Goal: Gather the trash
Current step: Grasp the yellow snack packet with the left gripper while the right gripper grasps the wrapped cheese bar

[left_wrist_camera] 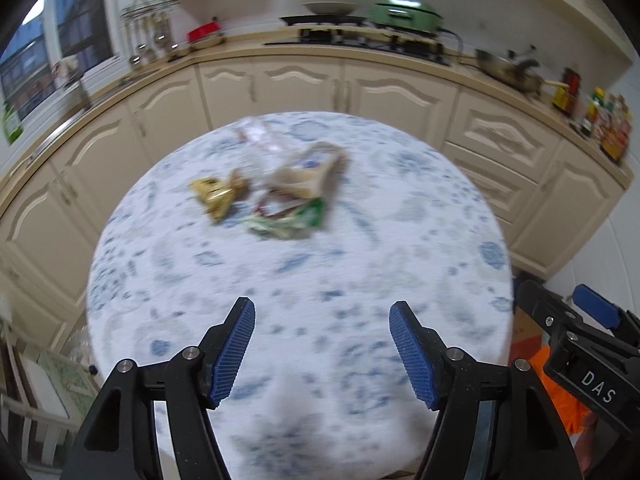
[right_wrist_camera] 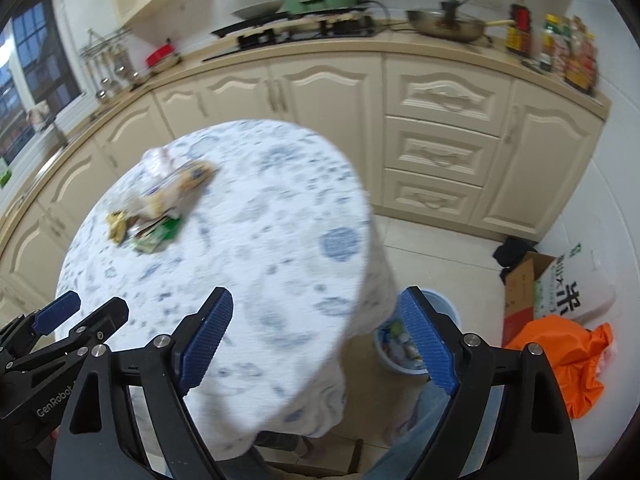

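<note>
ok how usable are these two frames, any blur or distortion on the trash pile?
Left wrist: motion blur smears the trash pile and tablecloth; the open left gripper stays sharp; fisheye bows the counter. Right wrist: same blur on the pile; the right gripper is crisp and open; the blue bin on the floor is readable.

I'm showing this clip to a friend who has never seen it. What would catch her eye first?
Probably the heap of crumpled wrappers on the far half of the round table with its blue-patterned white cloth. Next, the two open tools in the foreground, left tool and right tool, both empty. Then the blue bin of trash on the floor beside the table, near an orange bag.
</note>
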The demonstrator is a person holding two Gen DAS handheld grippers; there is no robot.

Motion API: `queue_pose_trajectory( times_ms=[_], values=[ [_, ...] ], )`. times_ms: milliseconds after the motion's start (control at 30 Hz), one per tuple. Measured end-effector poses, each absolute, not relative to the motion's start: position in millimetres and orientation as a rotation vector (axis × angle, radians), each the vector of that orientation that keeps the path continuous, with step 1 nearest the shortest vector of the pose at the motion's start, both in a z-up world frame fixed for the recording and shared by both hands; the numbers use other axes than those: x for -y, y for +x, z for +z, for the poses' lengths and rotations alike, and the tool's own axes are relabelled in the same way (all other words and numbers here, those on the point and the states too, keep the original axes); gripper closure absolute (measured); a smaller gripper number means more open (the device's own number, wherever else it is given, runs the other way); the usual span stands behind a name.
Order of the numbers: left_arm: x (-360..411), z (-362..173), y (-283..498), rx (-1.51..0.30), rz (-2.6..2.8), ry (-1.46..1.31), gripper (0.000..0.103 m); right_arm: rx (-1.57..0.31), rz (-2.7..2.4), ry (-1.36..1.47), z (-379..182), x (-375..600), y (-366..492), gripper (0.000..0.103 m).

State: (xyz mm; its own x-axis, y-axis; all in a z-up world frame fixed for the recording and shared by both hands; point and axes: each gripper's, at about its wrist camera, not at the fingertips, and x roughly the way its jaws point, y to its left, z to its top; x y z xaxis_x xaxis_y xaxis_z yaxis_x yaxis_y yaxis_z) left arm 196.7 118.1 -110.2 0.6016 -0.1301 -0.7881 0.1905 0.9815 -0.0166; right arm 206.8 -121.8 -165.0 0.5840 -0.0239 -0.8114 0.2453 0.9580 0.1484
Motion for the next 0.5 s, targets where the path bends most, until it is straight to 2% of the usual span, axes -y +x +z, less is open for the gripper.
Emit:
queue_pose_trajectory(
  times_ms=[300, 500],
  values=[
    [-179.4, -123.7, 217.7, -0.943, -0.086, -0.005, 0.037, -0.982, -0.104, 0.19, -177.5, 69.4, 234.0, 0.002],
    [-211.8, -139.1, 242.8, -0.974, -0.037, -0.041, 0.036, -1.003, -0.057, 0.112, -184.4, 35.0, 260.3, 0.0]
  ],
)
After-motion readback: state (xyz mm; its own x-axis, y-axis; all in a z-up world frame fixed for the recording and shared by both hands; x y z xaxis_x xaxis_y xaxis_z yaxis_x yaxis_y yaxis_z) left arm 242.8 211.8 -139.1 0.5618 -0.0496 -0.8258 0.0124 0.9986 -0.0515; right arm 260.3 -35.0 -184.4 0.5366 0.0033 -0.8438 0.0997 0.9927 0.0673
